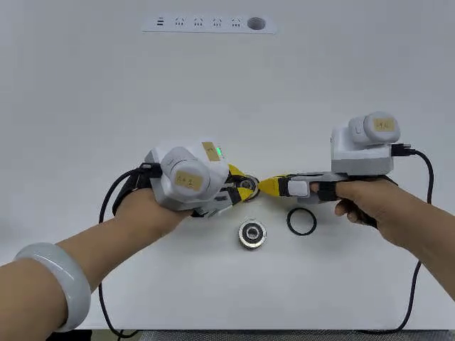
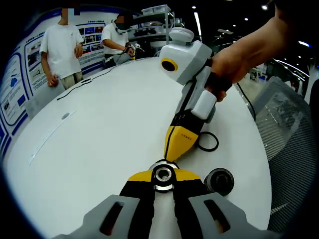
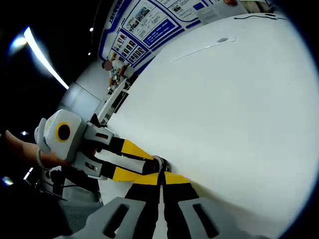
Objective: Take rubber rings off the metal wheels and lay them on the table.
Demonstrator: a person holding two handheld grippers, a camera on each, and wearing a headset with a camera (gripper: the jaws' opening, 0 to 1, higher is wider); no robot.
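Two metal wheels; one loose rubber ring; two tongs, left, right; one power strip; two bystanders.

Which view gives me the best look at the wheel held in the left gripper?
Left gripper view: the held wheel faces the camera, hub visible, clamped between yellow jaws. Head view shows it small and partly hidden. Right gripper view catches just its edge.

Held wheel, apparently half hidden.
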